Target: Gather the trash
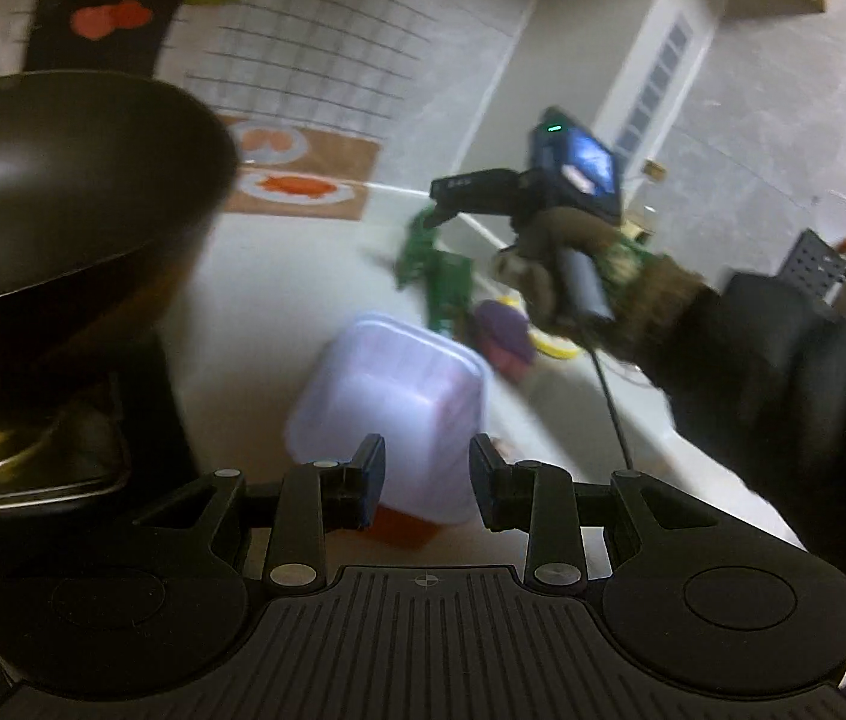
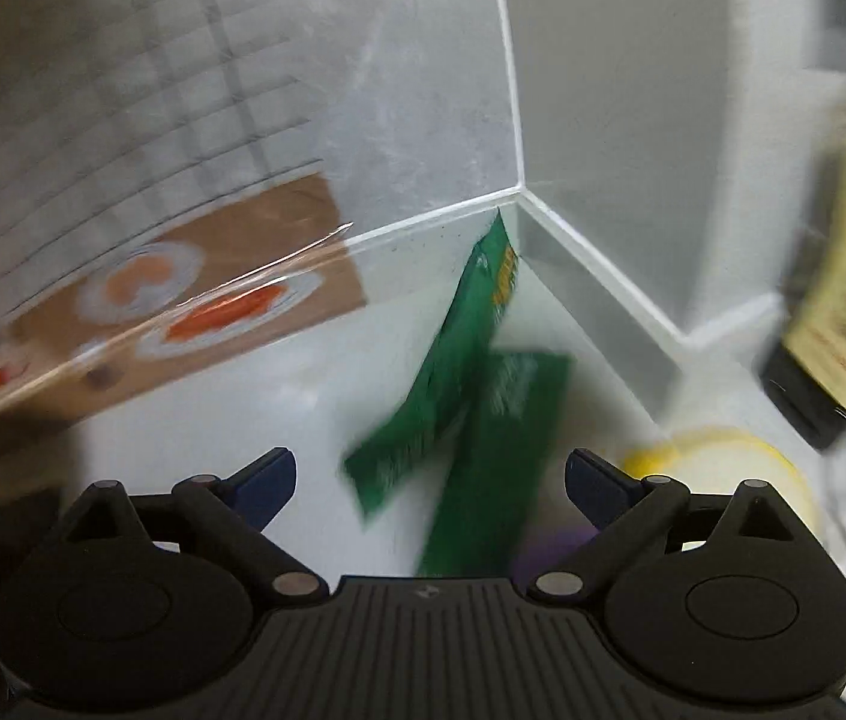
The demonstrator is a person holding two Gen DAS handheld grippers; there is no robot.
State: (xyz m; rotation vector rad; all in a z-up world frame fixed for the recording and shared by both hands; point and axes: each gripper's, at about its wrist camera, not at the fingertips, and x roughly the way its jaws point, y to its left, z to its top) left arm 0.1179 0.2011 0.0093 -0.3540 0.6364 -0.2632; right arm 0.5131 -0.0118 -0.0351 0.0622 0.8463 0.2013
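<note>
The right claw (image 2: 430, 483) stands spread wide with nothing between its blue pads. Two green wrappers (image 2: 471, 396) lie on the white worktop (image 2: 231, 420) just ahead of it and slightly right of its centre line: one leans up toward the wall corner, the other lies flatter and nearer, its near end reaching between the fingers. A yellow round thing (image 2: 723, 462) sits just beyond the right finger, with a purple patch (image 2: 549, 546) low between them; both are too blurred to name. Two walls meet at a white-trimmed corner right behind the wrappers, so open room is on the left, toward a brown mat (image 2: 279, 294) printed with plates.

From the left wrist view, the left claw (image 1: 426, 474) is partly closed. A translucent lidded plastic container (image 1: 393, 396) lies tilted just ahead of it, its near end between the fingers, but I cannot tell whether the pads touch it. Beyond it, the right claw (image 1: 441, 207) hangs over the same green wrappers (image 1: 438, 276), held by a gloved hand (image 1: 567, 276) in a dark sleeve. A dark pan (image 1: 63, 180) fills the left side close by; bare worktop lies between container and wrappers.
</note>
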